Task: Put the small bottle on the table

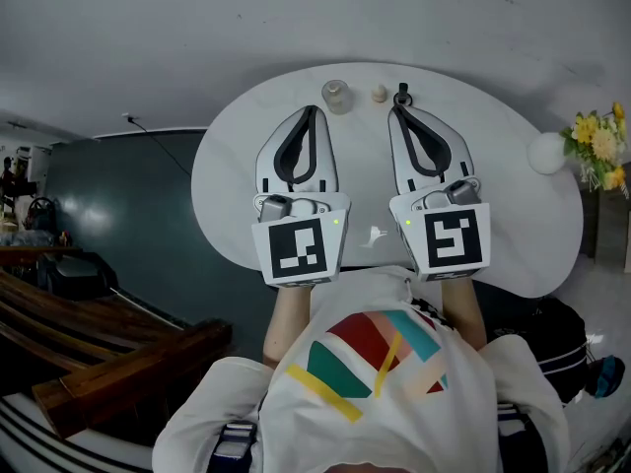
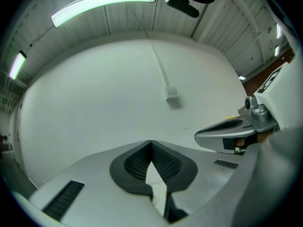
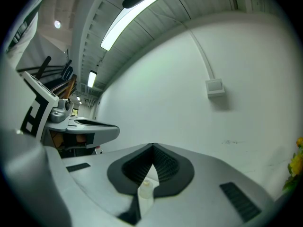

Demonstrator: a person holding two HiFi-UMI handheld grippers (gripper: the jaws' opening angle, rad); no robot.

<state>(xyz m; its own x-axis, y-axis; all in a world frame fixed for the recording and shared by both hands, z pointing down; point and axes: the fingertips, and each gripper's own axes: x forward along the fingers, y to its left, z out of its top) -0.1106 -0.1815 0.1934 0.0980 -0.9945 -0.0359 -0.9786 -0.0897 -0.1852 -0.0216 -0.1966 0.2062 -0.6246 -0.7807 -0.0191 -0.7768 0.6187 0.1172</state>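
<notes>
While the person holds both grippers level over the white oval table (image 1: 513, 215), the small bottle (image 1: 379, 94) stands upright on the table's far part. It is just left of the right gripper's tip and right of a rounded glass jar (image 1: 336, 96). The left gripper (image 1: 314, 108) has its jaws closed tip to tip, with nothing between them. The right gripper (image 1: 401, 101) also has its jaws together at the tips and grips nothing. In the right gripper view the small bottle (image 3: 146, 186) shows through the gap below the meeting tips, untouched by the pads. Yellow flowers (image 1: 596, 146) stand at the table's right edge.
</notes>
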